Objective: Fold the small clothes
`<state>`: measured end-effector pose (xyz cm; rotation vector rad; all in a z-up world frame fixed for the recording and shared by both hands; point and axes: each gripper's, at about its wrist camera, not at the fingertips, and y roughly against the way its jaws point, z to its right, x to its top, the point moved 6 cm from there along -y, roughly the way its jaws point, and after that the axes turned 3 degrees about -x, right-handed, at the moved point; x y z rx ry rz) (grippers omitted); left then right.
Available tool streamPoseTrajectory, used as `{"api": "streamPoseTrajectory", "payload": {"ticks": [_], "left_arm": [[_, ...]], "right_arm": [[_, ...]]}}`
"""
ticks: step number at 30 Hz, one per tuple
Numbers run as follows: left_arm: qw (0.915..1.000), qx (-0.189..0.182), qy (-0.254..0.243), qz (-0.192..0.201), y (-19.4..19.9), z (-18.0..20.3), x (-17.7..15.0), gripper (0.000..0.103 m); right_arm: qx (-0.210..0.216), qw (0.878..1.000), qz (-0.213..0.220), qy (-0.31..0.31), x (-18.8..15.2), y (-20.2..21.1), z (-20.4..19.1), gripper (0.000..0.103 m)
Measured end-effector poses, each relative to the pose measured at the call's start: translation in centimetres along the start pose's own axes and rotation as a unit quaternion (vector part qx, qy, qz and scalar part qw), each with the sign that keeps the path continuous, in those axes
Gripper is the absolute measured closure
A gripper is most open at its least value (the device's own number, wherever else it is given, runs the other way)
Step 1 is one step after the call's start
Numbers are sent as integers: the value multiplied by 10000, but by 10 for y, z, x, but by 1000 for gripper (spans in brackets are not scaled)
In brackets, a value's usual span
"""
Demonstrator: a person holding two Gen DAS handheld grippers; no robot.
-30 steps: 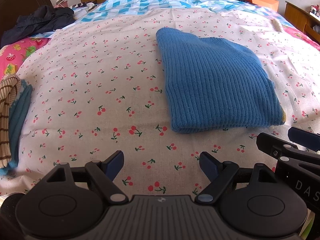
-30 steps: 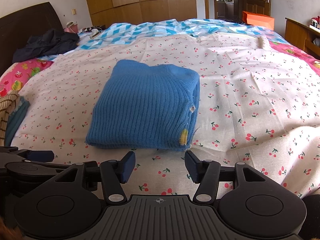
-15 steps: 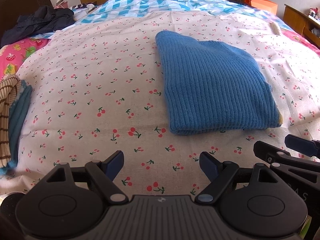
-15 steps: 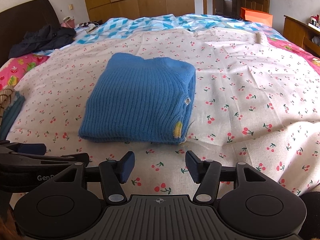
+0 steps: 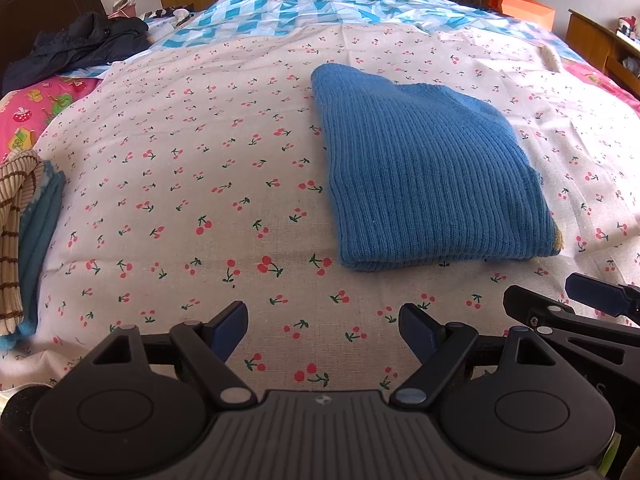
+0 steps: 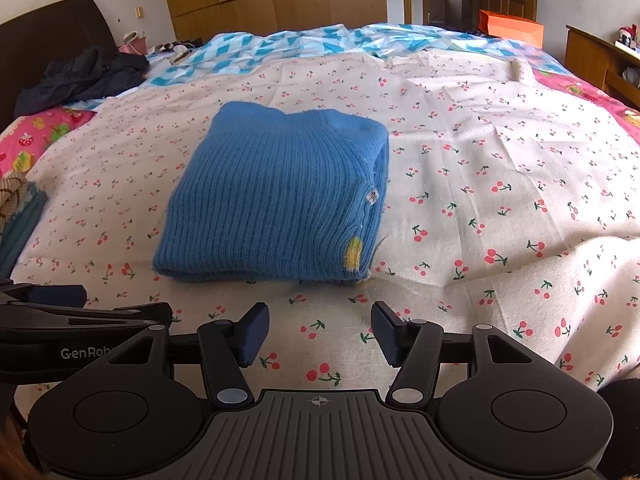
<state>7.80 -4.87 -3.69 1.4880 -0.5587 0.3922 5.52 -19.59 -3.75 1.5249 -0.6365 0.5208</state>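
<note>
A blue knitted sweater (image 5: 424, 176) lies folded into a rectangle on the cherry-print sheet (image 5: 180, 168); it also shows in the right wrist view (image 6: 280, 200), with a yellow patch at its near right corner. My left gripper (image 5: 322, 332) is open and empty, near the bed's front edge, left of and in front of the sweater. My right gripper (image 6: 320, 332) is open and empty, just in front of the sweater's near edge. Each gripper shows at the edge of the other's view.
A striped tan garment on a teal one (image 5: 20, 232) lies at the left edge of the bed. A dark jacket (image 5: 80, 46) is at the far left by the headboard. A blue-and-white quilt (image 5: 304, 12) covers the far end. A wooden cabinet (image 5: 600, 48) stands at the right.
Both grippers have drawn back a little from the sweater toward the front edge of the bed and stay open. The sweater has not moved.
</note>
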Motion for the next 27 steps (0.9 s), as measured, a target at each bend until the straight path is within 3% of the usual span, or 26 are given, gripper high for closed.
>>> {"api": "streamPoseTrajectory", "payload": {"ticks": [27], "left_arm": [[10000, 5, 25, 39, 1, 1, -1, 16]], "right_arm": [[14, 10000, 11, -28, -1, 0, 0, 46]]}}
